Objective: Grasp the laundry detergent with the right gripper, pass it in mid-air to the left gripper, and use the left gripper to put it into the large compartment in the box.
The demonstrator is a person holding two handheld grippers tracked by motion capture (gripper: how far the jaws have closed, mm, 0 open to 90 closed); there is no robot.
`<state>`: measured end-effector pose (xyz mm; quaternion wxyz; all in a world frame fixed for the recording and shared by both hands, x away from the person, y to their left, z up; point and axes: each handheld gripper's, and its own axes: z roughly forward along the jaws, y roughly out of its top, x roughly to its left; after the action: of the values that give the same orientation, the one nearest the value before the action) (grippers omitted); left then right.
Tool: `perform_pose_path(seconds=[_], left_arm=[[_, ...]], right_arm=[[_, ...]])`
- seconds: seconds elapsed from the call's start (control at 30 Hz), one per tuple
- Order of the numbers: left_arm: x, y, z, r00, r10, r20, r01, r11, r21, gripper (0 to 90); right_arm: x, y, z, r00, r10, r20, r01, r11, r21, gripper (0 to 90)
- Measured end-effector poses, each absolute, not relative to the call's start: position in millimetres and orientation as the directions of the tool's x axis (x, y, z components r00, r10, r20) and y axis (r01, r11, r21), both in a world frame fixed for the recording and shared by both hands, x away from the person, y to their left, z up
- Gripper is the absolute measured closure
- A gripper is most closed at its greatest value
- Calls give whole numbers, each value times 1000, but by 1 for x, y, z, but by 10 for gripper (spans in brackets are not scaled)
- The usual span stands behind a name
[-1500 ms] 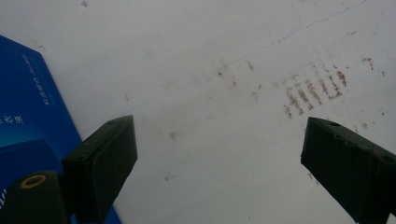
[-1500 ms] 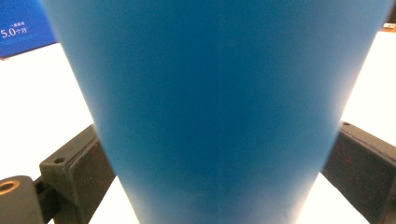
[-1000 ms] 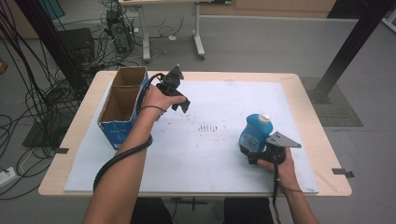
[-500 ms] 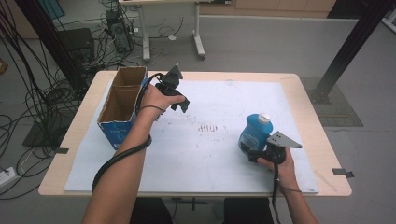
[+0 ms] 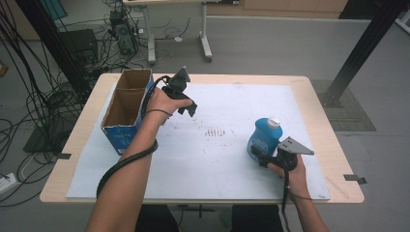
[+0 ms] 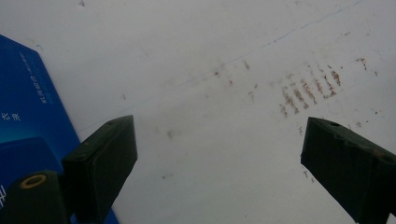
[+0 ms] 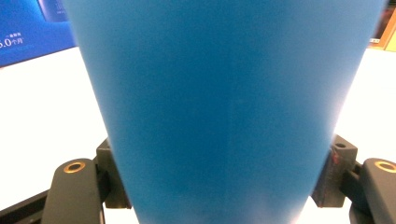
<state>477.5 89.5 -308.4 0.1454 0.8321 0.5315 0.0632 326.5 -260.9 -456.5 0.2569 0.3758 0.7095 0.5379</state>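
A blue bottle (image 5: pixel 263 137) with a white cap stands upright.

Upright blue bottle (image 5: pixel 263 137), white-capped

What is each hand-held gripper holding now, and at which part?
The right hand-held gripper has just been closing on the blue bottle, gripping its lower body. The left hand-held gripper holds nothing.

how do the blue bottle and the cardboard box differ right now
The blue bottle is rounded plastic with a white cap; the cardboard box is long, square-edged and open on top. The bottle sits between the jaws of the right gripper, which have just been closing on it; the box stands free beside the left gripper, whose jaws are open. Both are blue outside and stand on the table.
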Motion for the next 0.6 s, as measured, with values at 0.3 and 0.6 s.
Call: perform_pose_path(seconds=[0.3, 0.6], left_arm=[[476, 89, -308, 428, 902, -51, 866, -393, 309, 110], [475, 89, -306, 430, 902, -47, 864, -396, 311, 110]], right_arm=[[326, -261, -455, -587, 809, 39, 254, 138, 957, 330], [325, -260, -454, -593, 804, 37, 252, 141, 957, 381]])
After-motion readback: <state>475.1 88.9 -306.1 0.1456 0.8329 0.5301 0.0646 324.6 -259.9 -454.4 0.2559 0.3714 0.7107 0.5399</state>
